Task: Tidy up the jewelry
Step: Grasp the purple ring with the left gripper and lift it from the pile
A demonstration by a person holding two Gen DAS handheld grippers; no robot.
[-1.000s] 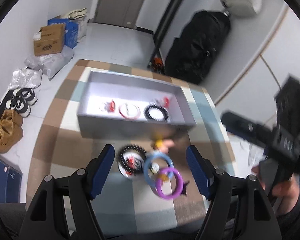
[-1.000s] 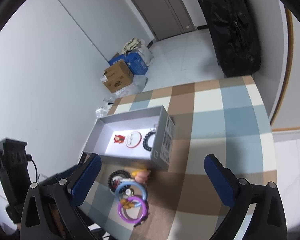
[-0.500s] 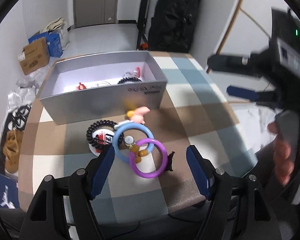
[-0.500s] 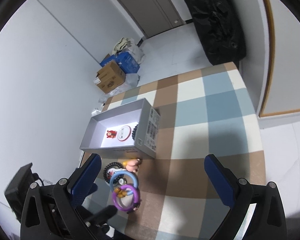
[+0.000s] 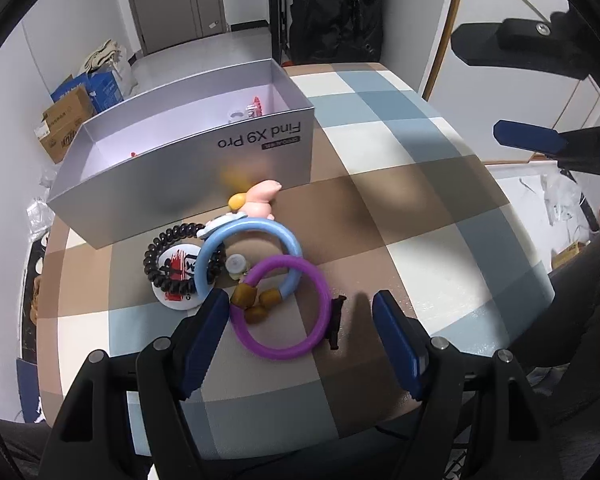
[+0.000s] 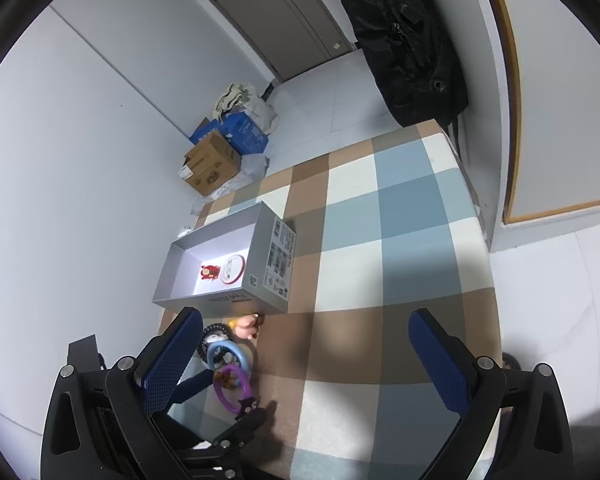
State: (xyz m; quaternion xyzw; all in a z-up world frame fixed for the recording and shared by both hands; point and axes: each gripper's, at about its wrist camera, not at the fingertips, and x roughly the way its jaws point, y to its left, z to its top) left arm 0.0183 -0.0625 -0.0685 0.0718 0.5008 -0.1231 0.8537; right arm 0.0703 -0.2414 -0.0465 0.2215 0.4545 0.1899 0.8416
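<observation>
Step in hand: approach for a pick-up; I judge the purple ring [image 5: 282,308] to be the target, since it lies between the spread fingers of the left gripper [image 5: 300,326].
Left gripper: jaws stand wide apart, nothing pinched; it hangs just above the cloth, one blue pad on each side of the purple ring and neither touching it.
Right gripper: [image 6: 312,356] also spread wide and empty; it hovers over bare checked tablecloth [image 6: 400,216], well to the side of the pile.
Jewelry pile: 2 hoops overlap in front of the box, the blue ring [image 5: 252,256] nearer the box and the purple ring nearer the gripper; amber beads [image 5: 254,302] sit where they cross.
Other loose pieces: a black beaded bracelet [image 5: 168,258] lies on a white round badge [image 5: 176,280], partly under the blue ring; a pink figurine [image 5: 260,200] rests against the box wall; a small black charm [image 5: 334,322] lies just beside the purple ring.
Box: the grey box [image 5: 180,184] is open and already holds a red trinket [image 6: 209,273] and a red-rimmed disc [image 6: 232,268].
Progress: partly done by my reading; several pieces are not yet boxed.
Next move calls for: lowering, closing on 1 side of the purple hoop, and lifting it clear.
Risk: the beads may join or snag the 2 rings, so the blue one could drag along.
</observation>
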